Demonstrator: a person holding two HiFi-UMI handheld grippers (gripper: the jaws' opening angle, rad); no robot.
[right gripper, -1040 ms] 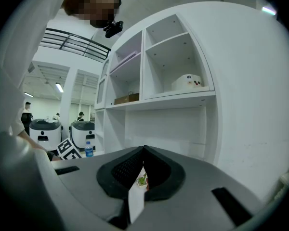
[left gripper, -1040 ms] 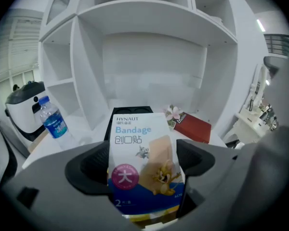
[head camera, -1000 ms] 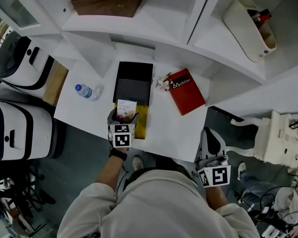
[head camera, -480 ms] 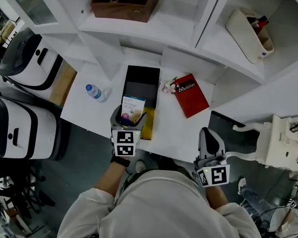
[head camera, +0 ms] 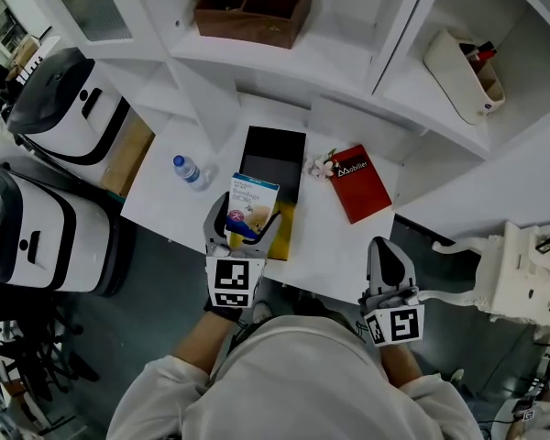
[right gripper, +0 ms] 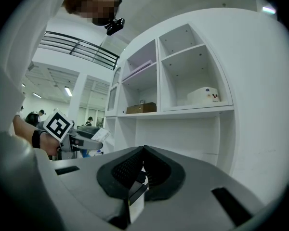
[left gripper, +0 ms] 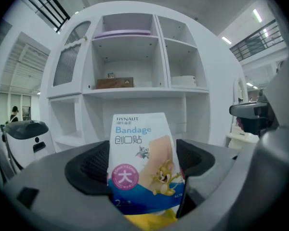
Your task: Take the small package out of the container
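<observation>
The small package (head camera: 254, 203) is a white and blue bandage pack with a cartoon print. My left gripper (head camera: 243, 222) is shut on its lower part and holds it upright above the near end of the black container (head camera: 274, 152), over the container's yellow part (head camera: 283, 231). In the left gripper view the package (left gripper: 143, 162) fills the gap between the two pads of the left gripper (left gripper: 142, 179). My right gripper (head camera: 390, 262) hangs at the table's front right edge, shut, with nothing held; its pads meet in the right gripper view (right gripper: 142, 170).
A red book (head camera: 360, 182) and a small flower piece (head camera: 325, 165) lie right of the container. A water bottle (head camera: 190, 170) lies to its left. The shelves behind hold a brown wooden box (head camera: 254, 3) and a white pouch (head camera: 463, 67). White machines (head camera: 37, 218) stand at left.
The left gripper has risen with the package, which now stands higher above the container and looks larger. The right gripper has hardly moved.
</observation>
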